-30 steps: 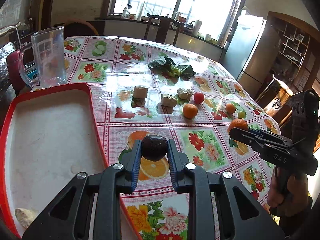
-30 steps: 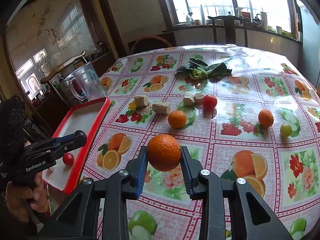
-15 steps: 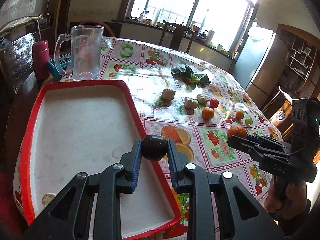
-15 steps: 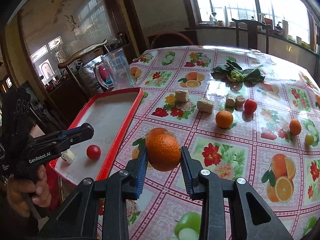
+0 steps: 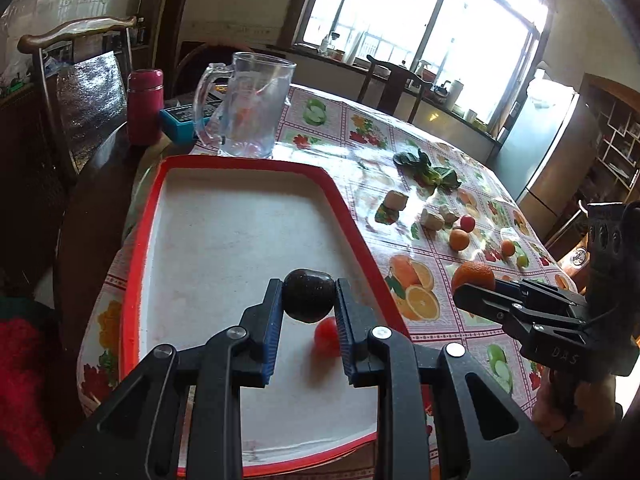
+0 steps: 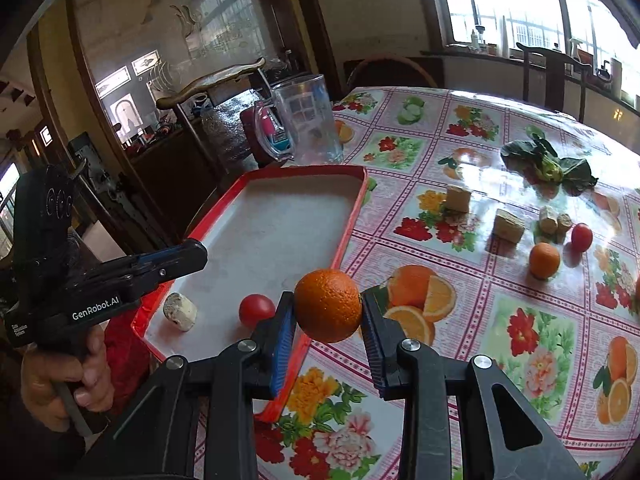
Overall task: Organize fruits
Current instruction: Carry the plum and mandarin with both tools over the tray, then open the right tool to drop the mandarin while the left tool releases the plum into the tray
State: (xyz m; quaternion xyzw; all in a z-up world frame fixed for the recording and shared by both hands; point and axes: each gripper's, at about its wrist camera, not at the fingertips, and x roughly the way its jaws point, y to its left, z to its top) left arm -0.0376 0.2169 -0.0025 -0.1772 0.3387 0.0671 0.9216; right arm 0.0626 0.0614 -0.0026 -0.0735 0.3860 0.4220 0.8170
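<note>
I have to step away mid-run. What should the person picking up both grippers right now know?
Left gripper: shut on a dark plum, held above the red-rimmed tray.
Right gripper: shut on a large orange, at the tray's table-side rim, not yet inside.
In the tray: a red tomato and a pale chunk.
Still on the tablecloth: a smaller orange, another red tomato, one more orange and a small green fruit, plus tan blocks and leafy greens.
Left to do: release the plum and orange into the tray, then fetch the remaining fruit.

Bright window [image 5: 420, 28], wooden chairs [image 5: 72, 92], fridge [image 5: 556, 152], shelving [image 5: 616, 144].
</note>
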